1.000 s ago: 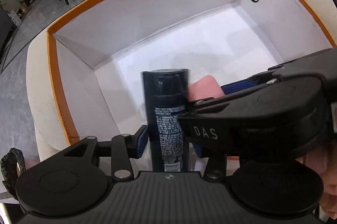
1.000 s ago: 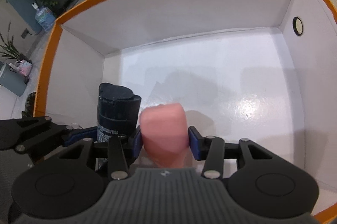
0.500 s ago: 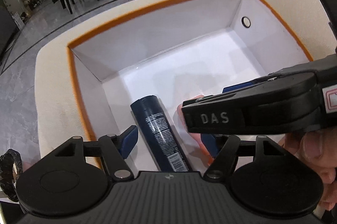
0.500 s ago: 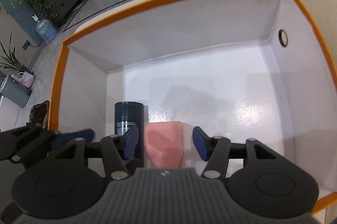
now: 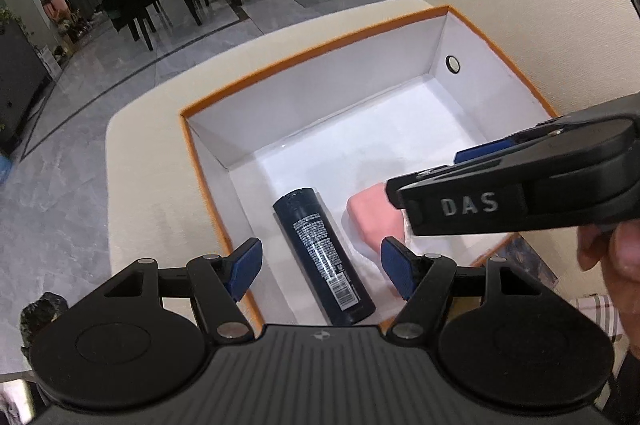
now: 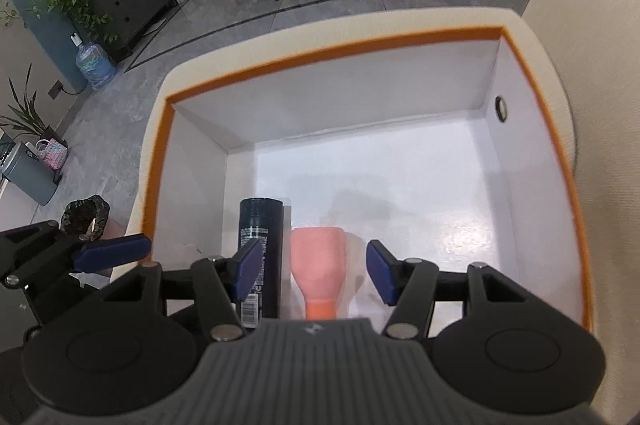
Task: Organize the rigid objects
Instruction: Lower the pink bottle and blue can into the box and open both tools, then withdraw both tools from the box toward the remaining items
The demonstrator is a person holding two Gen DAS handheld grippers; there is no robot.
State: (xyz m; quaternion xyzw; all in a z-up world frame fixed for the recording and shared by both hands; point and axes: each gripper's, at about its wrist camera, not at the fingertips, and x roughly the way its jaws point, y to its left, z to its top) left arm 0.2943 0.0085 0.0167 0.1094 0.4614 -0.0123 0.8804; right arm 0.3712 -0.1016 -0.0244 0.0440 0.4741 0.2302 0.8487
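The dark spray can now lies flat on the white floor of the orange-rimmed box, near the left wall, its cap end pointing toward the far side. A second ago it stood upright, pinched in the left claw; now that claw is spread wide, blue pads clear on either side of the can, and it has risen well above the box. Just beside the can, on its right, lies the pink bottle, its orange neck toward the near wall. It too has been let go: the right claw, which gripped it a moment back, is now spread and lifted, with nothing between its pads.

So both pieces have been dropped off at once and rest parallel, close together but seemingly not touching, in the near left part of the box. The rest of the box floor is bare. From the look of it, this pair is dealt with, and both claws are free to go after whatever else needs tidying.

The box sits on a cream upholstered seat, with the grey tiled floor beyond.
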